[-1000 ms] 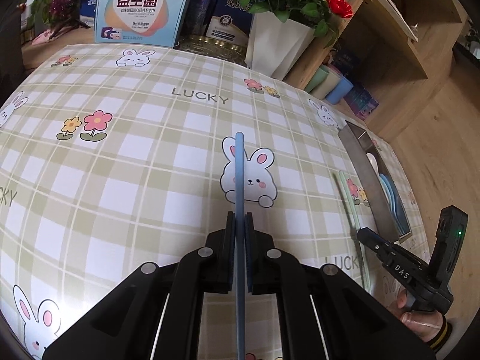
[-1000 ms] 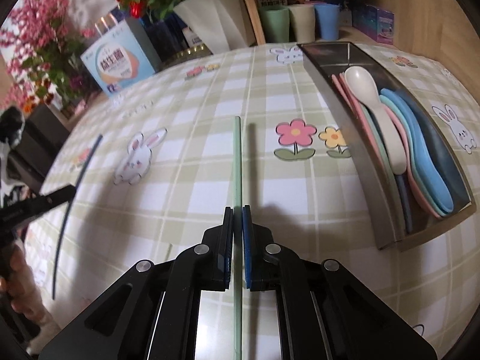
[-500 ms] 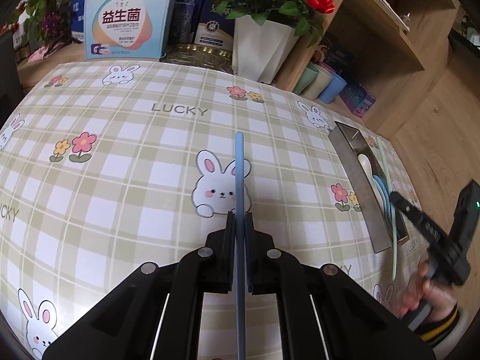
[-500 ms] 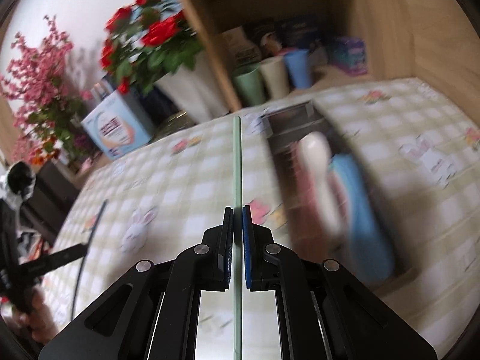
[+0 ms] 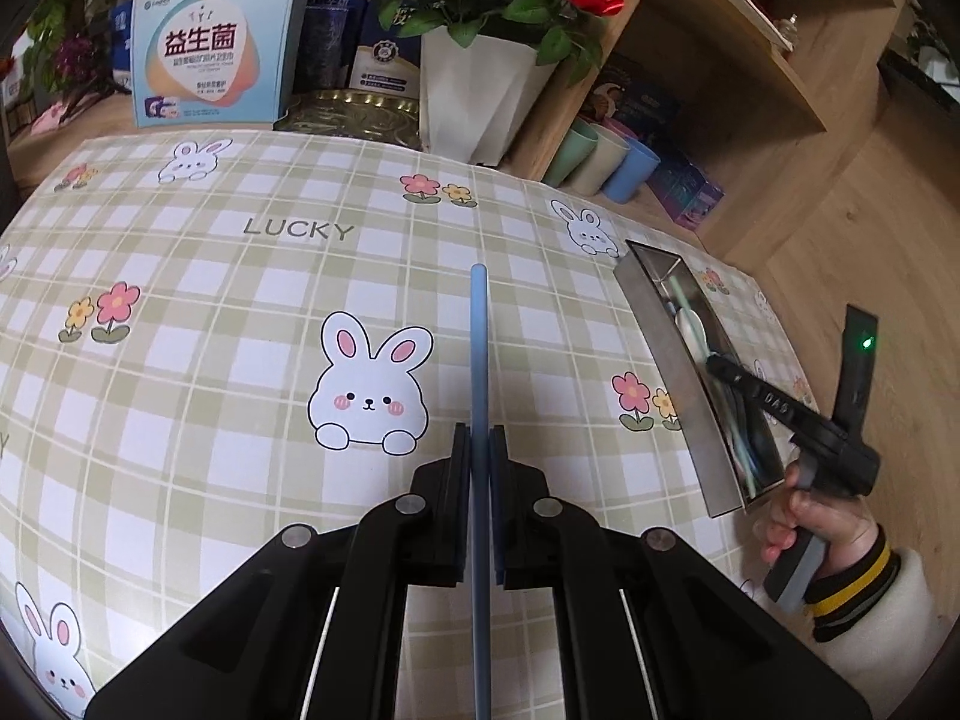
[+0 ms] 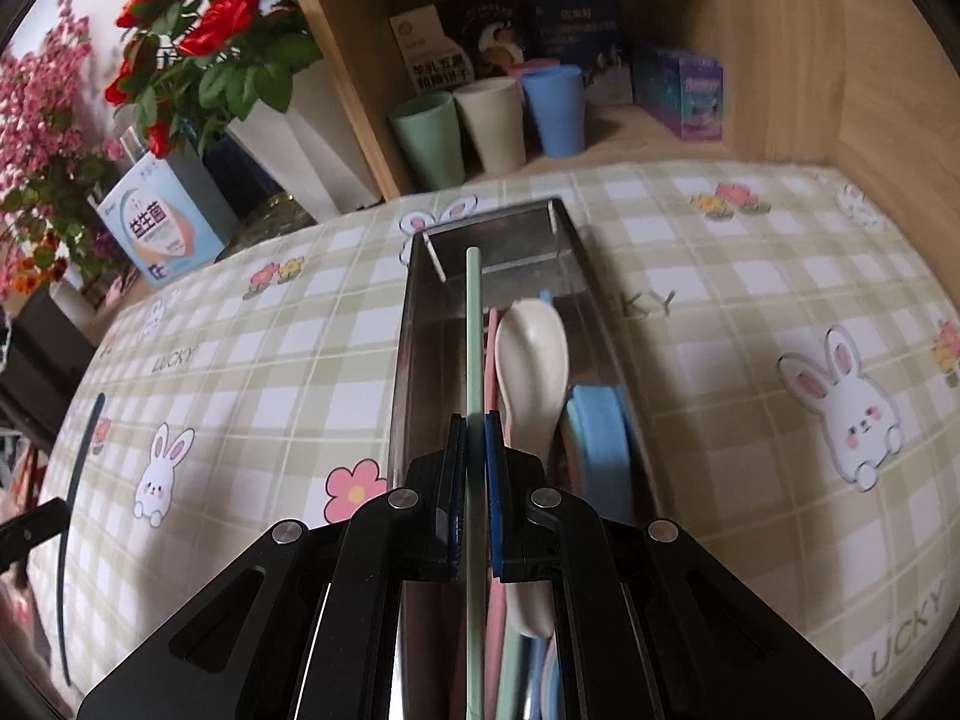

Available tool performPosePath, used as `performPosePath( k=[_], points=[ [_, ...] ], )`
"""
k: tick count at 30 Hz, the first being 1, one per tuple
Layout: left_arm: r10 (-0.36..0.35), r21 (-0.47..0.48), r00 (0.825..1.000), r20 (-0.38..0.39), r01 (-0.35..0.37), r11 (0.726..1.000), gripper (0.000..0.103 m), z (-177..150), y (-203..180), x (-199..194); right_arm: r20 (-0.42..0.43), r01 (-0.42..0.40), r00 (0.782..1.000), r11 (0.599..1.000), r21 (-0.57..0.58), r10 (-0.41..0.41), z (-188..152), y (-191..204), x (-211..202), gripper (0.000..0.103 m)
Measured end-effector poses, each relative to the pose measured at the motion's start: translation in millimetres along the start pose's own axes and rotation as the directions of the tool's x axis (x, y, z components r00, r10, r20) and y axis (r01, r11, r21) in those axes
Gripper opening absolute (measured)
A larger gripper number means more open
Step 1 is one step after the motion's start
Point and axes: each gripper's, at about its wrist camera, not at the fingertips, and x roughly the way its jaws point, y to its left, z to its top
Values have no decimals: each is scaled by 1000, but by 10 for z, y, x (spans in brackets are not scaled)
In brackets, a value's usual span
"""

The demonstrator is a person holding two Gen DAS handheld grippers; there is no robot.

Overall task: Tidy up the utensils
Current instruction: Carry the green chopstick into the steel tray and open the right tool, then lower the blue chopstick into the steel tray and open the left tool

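The left claw (image 5: 479, 450) is clamped on a blue chopstick (image 5: 478, 348) above the worktop (image 5: 240, 360). The right claw (image 6: 475, 438) grips a green chopstick (image 6: 473, 330) over the metal tray (image 6: 401, 372), where a white spoon (image 6: 534, 354) hides the stacked utensils beneath; the chopsticks' rear ends are cut off.

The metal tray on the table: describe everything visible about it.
The metal tray is a long, narrow, shiny trough that looks like stainless steel, with upright walls and an open top. It lies flat on the checked tablecloth, near the shelf with cups. Inside lie a cream spoon, a blue spoon and pink handles, packed lengthwise; the far end is bare. The right hand-held gripper holds a green chopstick above it, along its length. Whether the chopstick touches the tray cannot be told.
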Motion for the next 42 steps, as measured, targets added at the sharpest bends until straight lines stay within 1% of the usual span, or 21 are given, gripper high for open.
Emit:
performPosePath(
  k=[1,3,6,10,12,15,19,21,22,23,24,25,27,28,29,30,32,35,36,38,42],
  points=[
    [1,-6,1000,-4,-1,1000,6,-4,7,4,-15,-17,1000,1000,24,17,-13,-23,30,6],
    [6,-8,1000,-8,-7,1000,6,-13,4,9,-20,-17,1000,999,49,18,-38,-49,44,6],
    [5,-11,1000,-11,-5,1000,6,-26,-7,3,24,-32,999,999,43,31,-60,-33,-61,8],
    [0,-36,1000,-24,-1,999,6,-14,-21,32,58,-34,998,998,44,31,-85,-26,-247,8],
    [-8,-41,1000,-28,7,999,6,1,-49,54,78,-17,997,998,58,12,-122,-52,-358,8],
    [-16,-23,999,-33,16,1000,6,19,-167,100,108,39,993,998,46,-44,-209,-58,-509,8],
    [-49,-13,997,-51,49,999,6,52,-404,206,97,72,992,996,52,-77,-275,-125,-603,8],
    [-66,-5,996,-67,66,998,6,83,-571,288,97,115,988,992,49,-119,-300,-167,-653,11],
    [-74,0,995,-72,74,997,6,96,-644,324,97,123,987,991,53,-128,-307,-188,-665,17],
    [-87,7,993,-81,88,996,6,106,-742,372,99,117,987,991,67,-123,-313,-235,-690,28],
    [-98,15,991,-89,100,995,6,110,-820,411,102,111,988,991,79,-118,-320,-274,-711,33],
    [-107,28,990,-97,110,994,6,112,-922,457,105,111,987,990,87,-120,-323,-306,-730,43],
    [-114,56,988,-105,120,991,6,112,-1116,547,110,118,986,989,91,-128,-322,-372,-769,43],
    [-116,64,987,-114,124,990,6,119,-1217,606,101,122,986,988,96,-131,-321,-407,-772,45],
    [-123,55,984,-129,131,990,6,130,-1300,673,90,125,987,987,106,-134,-324,-432,-768,50],
    [-132,39,981,-142,139,989,6,144,-1355,727,82,126,987,985,120,-136,-330,-476,-774,51],
    [-140,7,976,-166,143,990,6,191,-1487,862,84,129,986,983,132,-141,-352,-536,-806,59],
    [-126,-8,977,-170,127,992,6,277,-1658,1021,86,135,985,978,157,-149,-386,-630,-854,70],
    [-129,-15,977,-169,129,992,6,303,-1694,1052,85,128,986,978,167,-144,-393,-669,-863,71],
    [-132,-44,977,-166,127,991,6,395,-1763,1149,81,114,988,976,184,-131,-399,-743,-869,76],
    [-126,-95,978,-167,111,989,6,534,-1863,1330,84,123,986,972,199,-142,-408,-832,-883,82]
  ],
)
